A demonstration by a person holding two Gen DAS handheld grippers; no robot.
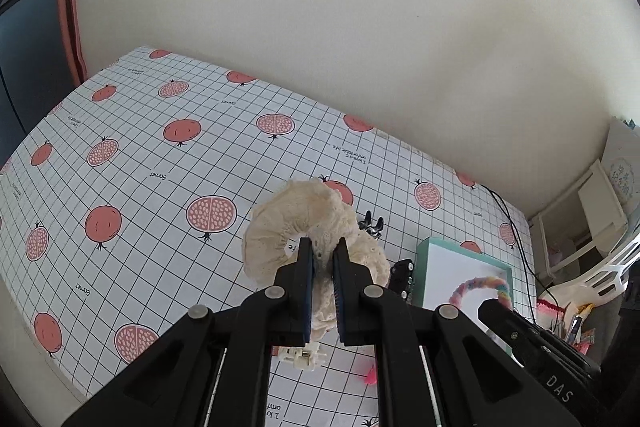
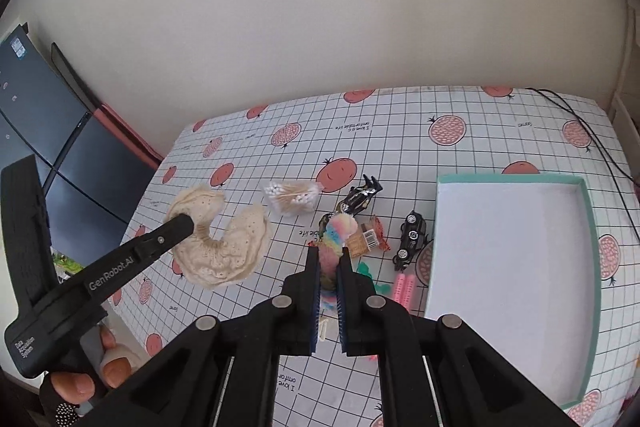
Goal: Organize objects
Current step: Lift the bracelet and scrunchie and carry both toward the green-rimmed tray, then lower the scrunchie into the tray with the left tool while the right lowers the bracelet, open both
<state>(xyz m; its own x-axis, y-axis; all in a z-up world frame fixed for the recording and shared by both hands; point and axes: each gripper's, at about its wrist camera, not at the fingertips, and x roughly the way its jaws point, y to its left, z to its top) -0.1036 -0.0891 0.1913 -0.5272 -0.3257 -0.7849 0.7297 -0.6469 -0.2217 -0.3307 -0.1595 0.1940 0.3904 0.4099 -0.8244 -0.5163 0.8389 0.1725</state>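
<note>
The left gripper [image 1: 320, 259] was clenched on a cream lace scrunchie [image 2: 220, 247] — a puffy, ruffled ring with eyelet holes — held above the tablecloth [image 2: 400, 131], well left of the teal-rimmed box [image 2: 588, 227]. The cloth was smooth, gridded in thin black lines and printed with coral pomegranates. A clear crinkled packet of cotton swabs [image 2: 292, 195] lay farther left of the box, beyond the scrunchie. The right gripper [image 2: 329, 267] was clamped on a fuzzy pastel rainbow scrunchie [image 2: 335, 239], held up just left of the box. Behind it sat a glossy black hair claw [image 2: 360, 195] and a small tan packet with a barcode [image 2: 368, 239]. A shiny black toy car [image 2: 411, 239] stood beside the box's left wall, with two ribbed pink rollers [image 2: 404, 287] nearer the camera. The box was shallow, rectangular, with a plain white floor.
</note>
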